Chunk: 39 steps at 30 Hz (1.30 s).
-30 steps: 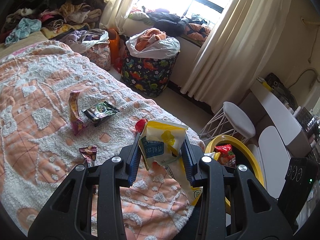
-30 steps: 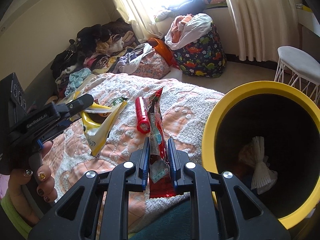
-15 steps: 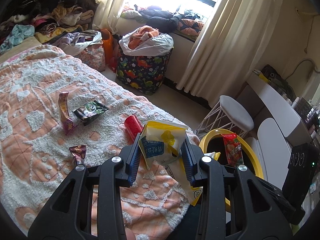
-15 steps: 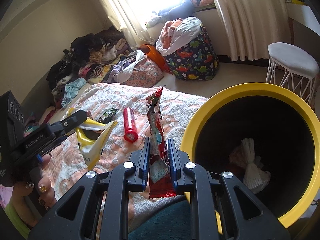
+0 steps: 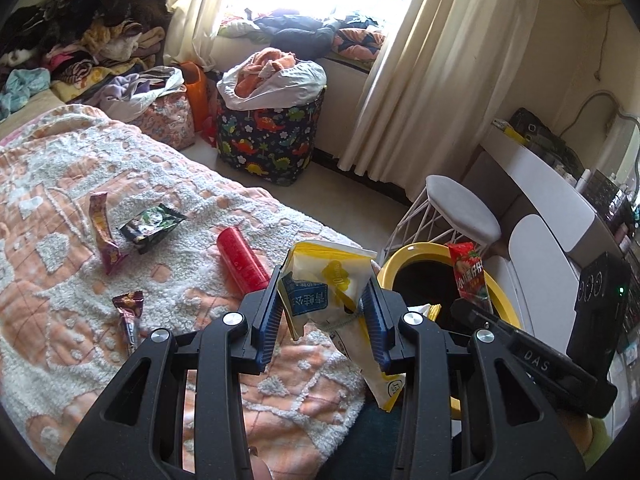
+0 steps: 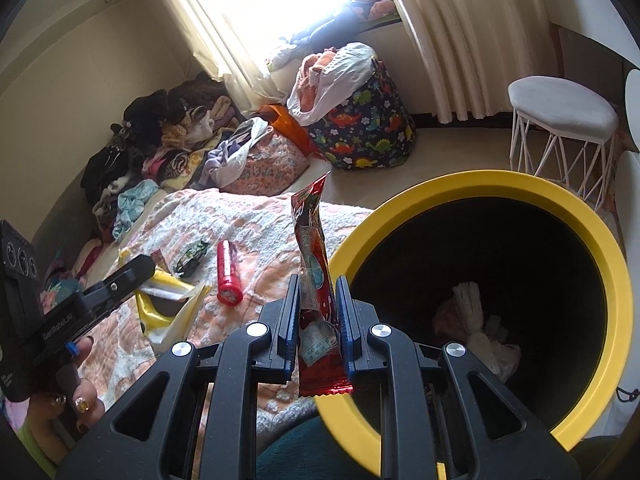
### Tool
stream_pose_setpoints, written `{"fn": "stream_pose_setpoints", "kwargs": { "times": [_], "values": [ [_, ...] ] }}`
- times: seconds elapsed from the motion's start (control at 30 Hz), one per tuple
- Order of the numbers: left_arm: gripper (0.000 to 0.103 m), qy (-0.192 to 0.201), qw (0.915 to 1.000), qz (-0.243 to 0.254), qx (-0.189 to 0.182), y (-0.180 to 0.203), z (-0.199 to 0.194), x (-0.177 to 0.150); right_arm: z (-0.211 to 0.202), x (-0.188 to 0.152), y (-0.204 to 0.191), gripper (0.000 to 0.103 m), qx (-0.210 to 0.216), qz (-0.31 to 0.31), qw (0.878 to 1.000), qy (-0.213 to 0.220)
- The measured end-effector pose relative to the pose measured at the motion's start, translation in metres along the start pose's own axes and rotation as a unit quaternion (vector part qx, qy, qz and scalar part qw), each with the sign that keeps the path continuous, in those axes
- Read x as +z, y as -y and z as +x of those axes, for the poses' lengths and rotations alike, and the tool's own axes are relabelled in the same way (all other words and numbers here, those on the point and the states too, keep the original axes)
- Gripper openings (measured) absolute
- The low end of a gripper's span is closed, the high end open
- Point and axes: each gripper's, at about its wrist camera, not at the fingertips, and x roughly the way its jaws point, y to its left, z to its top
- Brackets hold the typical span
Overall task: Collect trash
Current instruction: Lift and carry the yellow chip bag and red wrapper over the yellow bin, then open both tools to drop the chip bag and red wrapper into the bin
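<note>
My left gripper [image 5: 325,308] is shut on a yellow and white snack bag [image 5: 328,288], held above the bed's near corner; it also shows in the right wrist view [image 6: 168,304]. My right gripper [image 6: 317,312] is shut on a red snack wrapper [image 6: 314,264], held upright at the left rim of the yellow trash bin [image 6: 616,280], which holds crumpled white tissue [image 6: 476,320]. The bin [image 5: 392,272] and red wrapper [image 5: 468,276] also show in the left wrist view. On the bed lie a red tube [image 5: 240,260], a dark wrapper [image 5: 152,224], a purple wrapper [image 5: 102,232] and a small maroon wrapper [image 5: 129,312].
The bed has an orange and white blanket [image 5: 60,184]. A dinosaur-print laundry basket [image 5: 272,136] and floral bag [image 5: 168,120] stand on the floor by the window. A white stool [image 5: 460,212] stands behind the bin. A white desk [image 5: 552,188] is at the right. Clothes [image 5: 80,40] pile at the back.
My right gripper has carried the red wrapper rightward, up to the bin's rim. My left gripper has moved toward the bin with the yellow bag; both grips unchanged.
</note>
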Motion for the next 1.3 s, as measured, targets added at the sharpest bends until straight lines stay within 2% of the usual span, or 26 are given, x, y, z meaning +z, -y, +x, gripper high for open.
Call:
{"fn": "stream_pose_setpoints", "kwargs": {
  "times": [1.3],
  "values": [
    [0.030,-0.038,0.9937,0.095,-0.046,0.078,0.029,-0.026,-0.029,0.018,0.077,0.017,-0.047,0.086,0.994,0.050]
  ]
}}
